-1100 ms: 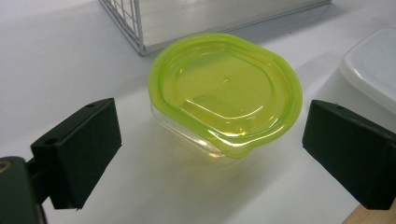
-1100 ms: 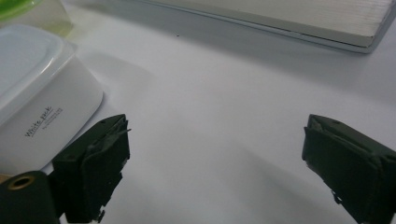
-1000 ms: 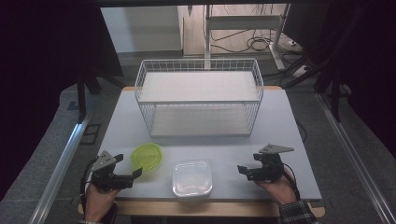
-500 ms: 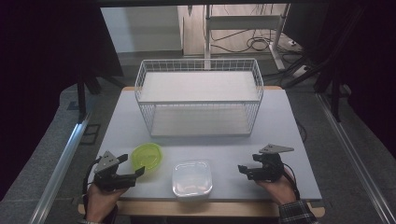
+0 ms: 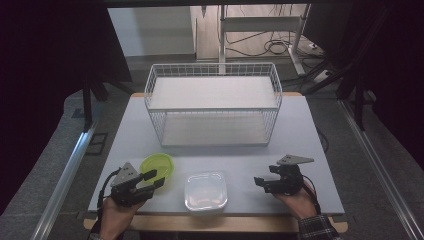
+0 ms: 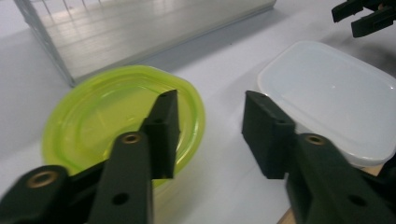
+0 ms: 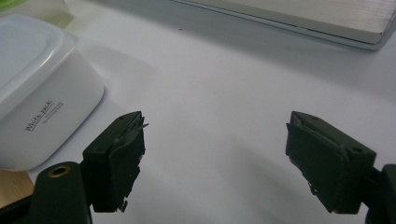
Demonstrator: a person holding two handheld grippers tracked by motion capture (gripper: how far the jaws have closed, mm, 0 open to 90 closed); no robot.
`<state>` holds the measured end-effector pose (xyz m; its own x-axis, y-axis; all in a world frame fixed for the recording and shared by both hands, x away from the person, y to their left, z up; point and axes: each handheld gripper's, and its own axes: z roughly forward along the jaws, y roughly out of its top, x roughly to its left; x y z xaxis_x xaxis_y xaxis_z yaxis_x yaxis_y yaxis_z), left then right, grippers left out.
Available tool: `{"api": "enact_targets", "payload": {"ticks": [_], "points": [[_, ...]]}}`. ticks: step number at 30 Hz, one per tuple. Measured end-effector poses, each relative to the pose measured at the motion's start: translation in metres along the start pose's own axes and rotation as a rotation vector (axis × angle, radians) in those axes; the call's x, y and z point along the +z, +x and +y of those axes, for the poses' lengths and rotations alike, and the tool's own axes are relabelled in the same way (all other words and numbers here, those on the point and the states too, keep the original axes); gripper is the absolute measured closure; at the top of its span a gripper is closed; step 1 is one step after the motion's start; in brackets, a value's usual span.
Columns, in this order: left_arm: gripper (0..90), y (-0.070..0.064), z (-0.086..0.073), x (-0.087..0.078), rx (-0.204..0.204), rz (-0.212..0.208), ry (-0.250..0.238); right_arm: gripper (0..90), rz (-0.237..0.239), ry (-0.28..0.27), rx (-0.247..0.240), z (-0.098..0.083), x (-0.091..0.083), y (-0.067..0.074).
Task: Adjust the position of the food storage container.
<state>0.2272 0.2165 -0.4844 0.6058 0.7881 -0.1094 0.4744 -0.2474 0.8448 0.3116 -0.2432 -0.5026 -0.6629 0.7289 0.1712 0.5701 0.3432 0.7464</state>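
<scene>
**Left gripper closing in at the green bowl's rim**

The white wire basket is sitting at the table's far side. Nearer the person than the basket, the white lidded container is lying centre-front, the lime-green bowl just left of it. The left gripper is narrowing its jaws, one over the bowl's rim, not yet pressing. Right of the container, the right gripper is hovering, jaws gaping, empty.

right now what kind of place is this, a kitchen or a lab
Probably a lab or recording workspace, not a kitchen: a plain white table bearing just a wire basket and two food containers, loose cables on the floor behind, and dark curtains around it.
</scene>
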Motion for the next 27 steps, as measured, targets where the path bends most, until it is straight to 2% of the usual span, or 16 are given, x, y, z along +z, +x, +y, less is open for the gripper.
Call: {"api": "enact_targets", "payload": {"ticks": [3, 4, 10, 14, 19, 20, 22, 27], "points": [[69.9, -0.003, 0.002, 0.003, 0.003, 0.003, 0.001, 20.0, 0.000, 0.003, -0.001, 0.000, 0.000, 0.000], [73.3, -0.004, 0.003, 0.006, 0.004, -0.014, -0.004, 20.0, 0.001, 0.003, -0.003, 0.000, 0.001, 0.000], [89.0, -0.011, 0.005, 0.018, 0.026, -0.042, 0.019, 20.5, 0.019, -0.013, 0.007, 0.000, 0.001, 0.001], [89.9, -0.012, 0.007, 0.027, 0.029, -0.053, 0.035, 21.6, 0.024, -0.020, 0.006, 0.000, 0.001, 0.002], [90.0, -0.012, 0.007, 0.035, 0.013, -0.060, 0.055, 21.9, 0.022, -0.017, 0.002, 0.000, 0.001, 0.002], [90.0, -0.011, 0.005, 0.040, 0.006, -0.057, 0.079, 22.0, 0.023, -0.015, 0.000, 0.000, 0.002, 0.002], [90.0, -0.010, 0.003, 0.044, 0.003, -0.043, 0.095, 22.0, 0.021, -0.010, -0.003, 0.000, 0.002, 0.002], [90.0, -0.004, 0.003, 0.048, -0.019, -0.014, 0.099, 22.1, 0.015, 0.002, -0.018, 0.000, 0.004, 0.003]]}}
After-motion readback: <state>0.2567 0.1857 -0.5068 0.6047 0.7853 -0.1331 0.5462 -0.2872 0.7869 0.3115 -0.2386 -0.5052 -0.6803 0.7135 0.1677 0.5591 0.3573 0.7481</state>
